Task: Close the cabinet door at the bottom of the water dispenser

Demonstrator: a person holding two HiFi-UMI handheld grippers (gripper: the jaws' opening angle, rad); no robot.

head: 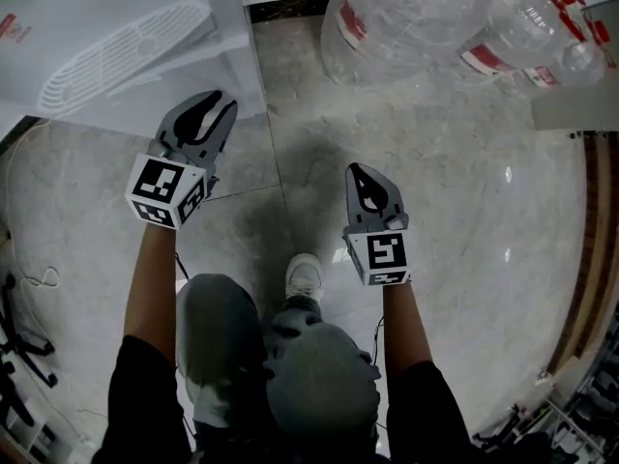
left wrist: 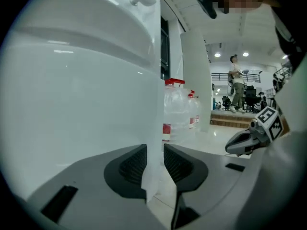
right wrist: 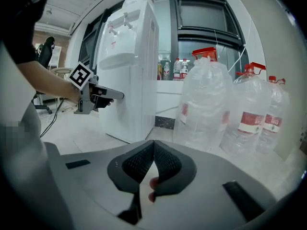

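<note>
- The water dispenser (right wrist: 136, 71) stands white and upright on the pale stone floor (head: 455, 220), with its taps (right wrist: 113, 30) near the top and a drip tray (head: 126, 56) below them.
- The cabinet door (right wrist: 122, 119) takes up the lower front of the dispenser, under the drip tray. It lies close against the body, though from these angles it is hard to say whether it sits fully flush.
- The left gripper (head: 215, 104) is at the front face of the dispenser, near its right-hand corner as seen in the head view, at about the upper part of the door.
- Its jaws stand wide. In the left gripper view the door's white vertical edge runs up between them, and the ribbed pads (left wrist: 134, 164) sit against either side of it.
- The right gripper (head: 358, 174) hangs over the floor, well apart from the dispenser and to the right of the other gripper.
- Its jaws are drawn together at the tips with nothing between them. A fingertip (right wrist: 152, 183) of the person's hand shows just behind them.
- Several large clear water bottles (right wrist: 206, 104) with red caps and red labels stand on the floor to the right of the dispenser, near its side.
- The person's pale shoe (head: 305, 276) rests on the floor between the two forearms.
</note>
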